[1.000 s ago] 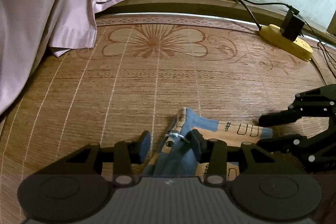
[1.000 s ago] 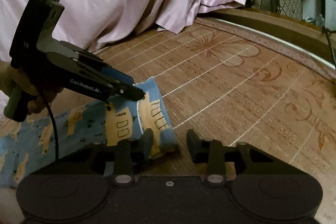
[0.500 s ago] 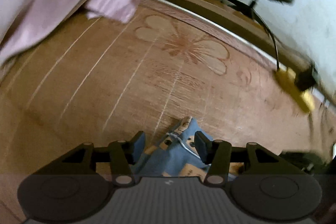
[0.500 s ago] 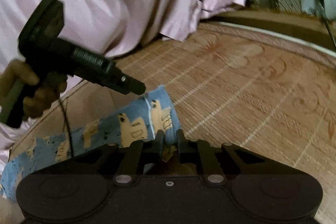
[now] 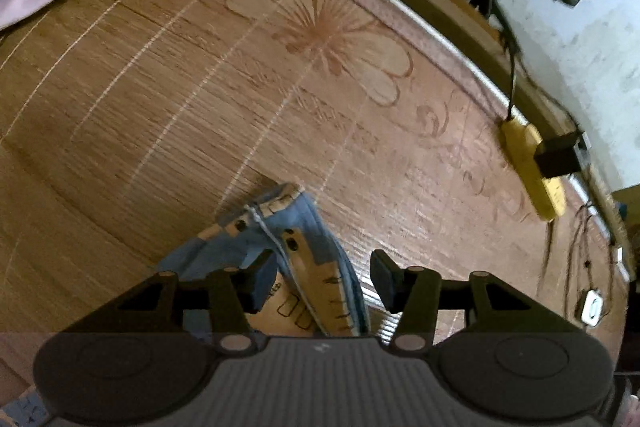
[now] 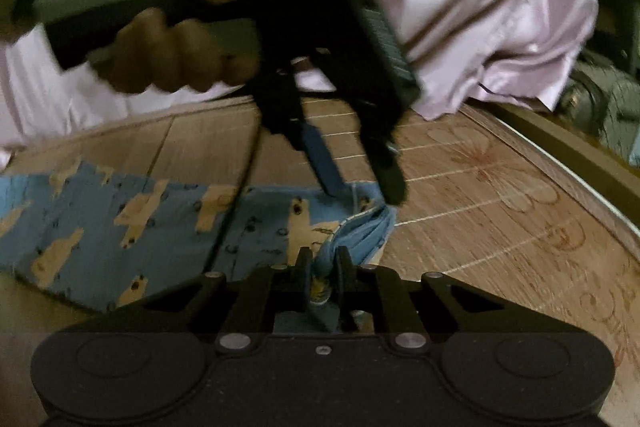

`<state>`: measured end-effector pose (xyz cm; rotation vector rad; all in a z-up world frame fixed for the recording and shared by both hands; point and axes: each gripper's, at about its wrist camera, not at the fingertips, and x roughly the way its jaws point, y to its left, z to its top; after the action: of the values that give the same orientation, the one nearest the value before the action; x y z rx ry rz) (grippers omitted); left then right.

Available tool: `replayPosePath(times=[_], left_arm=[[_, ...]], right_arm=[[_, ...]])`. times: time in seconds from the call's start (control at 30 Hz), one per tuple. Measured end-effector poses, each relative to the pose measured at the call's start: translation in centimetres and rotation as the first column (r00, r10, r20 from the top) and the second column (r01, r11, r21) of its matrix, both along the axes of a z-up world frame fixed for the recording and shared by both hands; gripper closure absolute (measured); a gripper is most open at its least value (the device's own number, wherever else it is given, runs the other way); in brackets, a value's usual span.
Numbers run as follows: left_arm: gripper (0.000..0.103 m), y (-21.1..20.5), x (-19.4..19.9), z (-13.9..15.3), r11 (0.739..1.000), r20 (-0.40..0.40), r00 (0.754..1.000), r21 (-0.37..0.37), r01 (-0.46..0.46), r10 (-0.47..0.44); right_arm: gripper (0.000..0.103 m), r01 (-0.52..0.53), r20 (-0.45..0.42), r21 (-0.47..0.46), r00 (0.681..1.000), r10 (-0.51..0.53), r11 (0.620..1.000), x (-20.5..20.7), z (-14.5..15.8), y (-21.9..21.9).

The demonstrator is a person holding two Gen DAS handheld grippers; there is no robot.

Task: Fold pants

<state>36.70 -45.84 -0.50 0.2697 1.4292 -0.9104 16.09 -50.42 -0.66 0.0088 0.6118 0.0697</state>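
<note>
On a woven bamboo mat [image 5: 168,115], the right gripper [image 6: 322,267] pinches a bunched corner of light-blue, tan-patterned pants [image 6: 168,223], while the left gripper [image 5: 322,277], fingers spread, straddles the adjoining edge.

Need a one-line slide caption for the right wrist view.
Right gripper shut on the blue patterned pants cuff while the open left gripper straddles it on the bamboo mat.

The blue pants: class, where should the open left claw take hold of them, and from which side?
Grip the hem corner of the blue pants, the end the right claw already pinches. That edge lies bunched between the left claw's open jaws, so come down from above and close across it.
</note>
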Motion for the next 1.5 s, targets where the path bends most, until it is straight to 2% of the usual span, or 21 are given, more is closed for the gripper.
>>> replayPosePath(times=[0.23, 0.47, 0.57, 0.63, 0.7, 0.83, 1.13, 1.23, 1.27, 1.3, 1.33, 1.5], left_arm=[[0.049, -2.0, -0.8, 0.1, 0.998, 0.064, 0.998, 0.058, -0.012, 0.008], [0.049, -2.0, -0.1, -0.6, 0.992, 0.022, 0.995, 0.088, -0.095, 0.094], [0.049, -2.1, -0.1, -1.1, 0.99, 0.018, 0.994, 0.092, -0.105, 0.104], [0.049, -2.1, -0.1, -1.5, 0.989, 0.007, 0.993, 0.093, -0.118, 0.118], [0.049, -2.3, 0.0, -1.9, 0.987, 0.0, 0.991, 0.094, -0.131, 0.131], [0.049, -2.6, 0.0, -2.3, 0.985, -0.002, 0.99, 0.097, -0.14, 0.141], [0.048, -2.4, 0.3, -2.3, 0.983, -0.015, 0.986, 0.077, -0.167, 0.169], [0.047, -2.3, 0.3, -2.3, 0.984, -0.015, 0.986, 0.073, -0.165, 0.166], [0.047, -2.3, 0.3, -2.3, 0.984, -0.012, 0.987, 0.073, -0.16, 0.162], [0.047, -2.3, 0.3, -2.3, 0.985, -0.01, 0.988, 0.073, -0.156, 0.157], [0.047, -2.3, 0.2, -2.3, 0.986, -0.008, 0.988, 0.073, -0.153, 0.154], [0.044, -2.3, 0.2, -2.3, 0.987, -0.008, 0.989, 0.067, -0.145, 0.146]], right_arm=[[0.092, -0.075, -0.012, -0.065, 0.997, 0.074, 0.995, -0.2, -0.3, 1.4], [0.092, -0.102, -0.026, -0.069, 0.995, 0.101, 0.992, -0.2, -0.4, 1.9], [0.082, -0.047, -0.018, -0.061, 0.999, 0.046, 0.997, -0.2, -0.3, 1.1], [0.069, 0.004, -0.029, -0.058, 1.0, -0.005, 0.998, -0.1, -0.3, 0.3], [0.065, 0.066, -0.056, -0.018, 0.996, -0.067, 0.998, 0.2, -0.6, -1.1], [0.059, 0.162, -0.104, 0.056, 0.982, -0.156, 0.985, 0.5, -1.0, -3.3], [0.052, 0.218, -0.147, 0.17, 0.97, -0.194, 0.961, 0.8, -1.8, -4.9], [0.055, 0.215, -0.152, 0.184, 0.97, -0.188, 0.959, 0.7, -1.8, -5.2], [0.059, 0.213, -0.153, 0.194, 0.971, -0.185, 0.958, 0.6, -1.8, -5.3], [0.069, 0.212, -0.158, 0.211, 0.971, -0.18, 0.954, 0.6, -1.8, -5.4], [0.074, 0.212, -0.162, 0.229, 0.971, -0.178, 0.95, 0.6, -1.8, -5.6], [0.086, 0.249, -0.166, 0.371, 0.966, -0.2, 0.894, 0.4, -2.0, -7.1]])
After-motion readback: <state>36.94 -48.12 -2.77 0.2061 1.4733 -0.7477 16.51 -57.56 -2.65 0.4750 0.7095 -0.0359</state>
